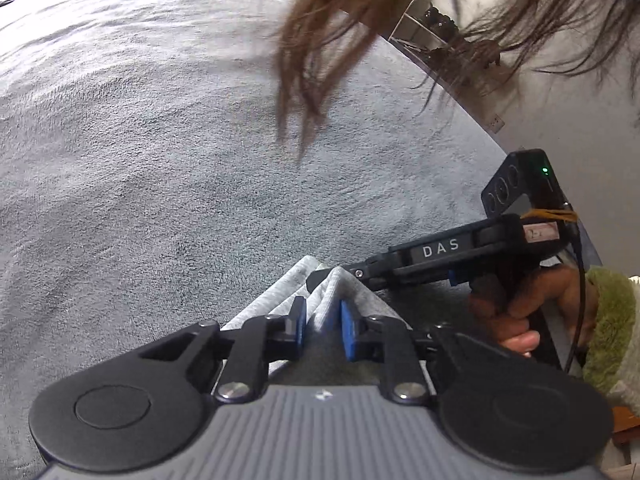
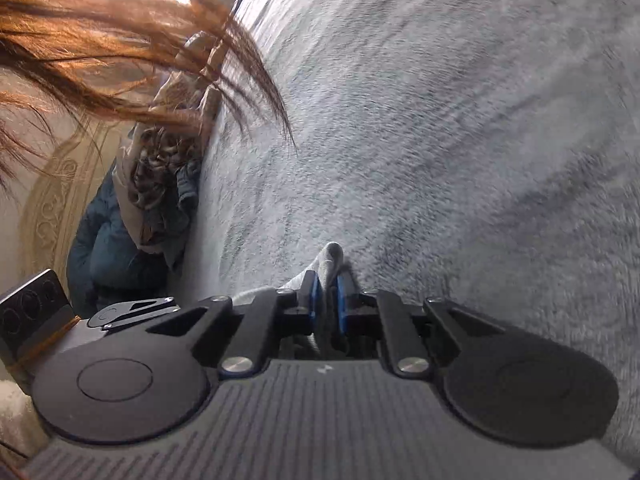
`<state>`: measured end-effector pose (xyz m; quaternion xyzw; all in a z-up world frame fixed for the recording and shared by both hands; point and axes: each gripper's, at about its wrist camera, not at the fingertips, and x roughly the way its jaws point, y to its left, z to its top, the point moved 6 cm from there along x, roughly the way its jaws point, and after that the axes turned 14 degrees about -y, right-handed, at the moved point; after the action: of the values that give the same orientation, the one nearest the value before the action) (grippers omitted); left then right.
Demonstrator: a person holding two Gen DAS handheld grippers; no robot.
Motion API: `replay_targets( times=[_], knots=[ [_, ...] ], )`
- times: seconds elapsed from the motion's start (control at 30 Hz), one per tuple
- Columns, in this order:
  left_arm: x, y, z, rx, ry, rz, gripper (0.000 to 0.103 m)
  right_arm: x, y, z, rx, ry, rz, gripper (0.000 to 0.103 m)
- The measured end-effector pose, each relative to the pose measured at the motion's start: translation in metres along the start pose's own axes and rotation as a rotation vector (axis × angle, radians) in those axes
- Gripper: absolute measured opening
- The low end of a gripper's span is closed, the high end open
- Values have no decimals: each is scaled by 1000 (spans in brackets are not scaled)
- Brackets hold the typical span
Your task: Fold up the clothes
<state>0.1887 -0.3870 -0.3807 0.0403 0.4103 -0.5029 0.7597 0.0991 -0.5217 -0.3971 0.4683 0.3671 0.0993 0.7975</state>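
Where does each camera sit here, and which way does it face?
Left wrist: on the left gripper, facing down along its fingers, pinching light grey cloth over the grey blanket; the right gripper, the right hand with its green sleeve and hanging hair show.
Right wrist: on the right gripper, also pinching the cloth; hair and a clothes pile show at left.
Shared: cloth, blanket, hair.

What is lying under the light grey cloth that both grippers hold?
Under the light grey cloth lies a grey fleece blanket, spreading all around it. Both the left gripper and right gripper pinch the cloth. What the blanket covers is hidden.
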Motion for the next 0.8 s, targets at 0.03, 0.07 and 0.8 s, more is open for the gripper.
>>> replay_targets(
  times=[0.03,0.07,0.8],
  knots=[
    [0,0,0,-1,1,1,19,-1,-1,-1,2,-9,-5,8],
    [0,1,1,0,2,2,19,-1,1,-2,-4,-16,-10,8],
    [1,3,-1,-32,21,69,43,-123,-17,-12,64,-222,-139,31]
  ],
)
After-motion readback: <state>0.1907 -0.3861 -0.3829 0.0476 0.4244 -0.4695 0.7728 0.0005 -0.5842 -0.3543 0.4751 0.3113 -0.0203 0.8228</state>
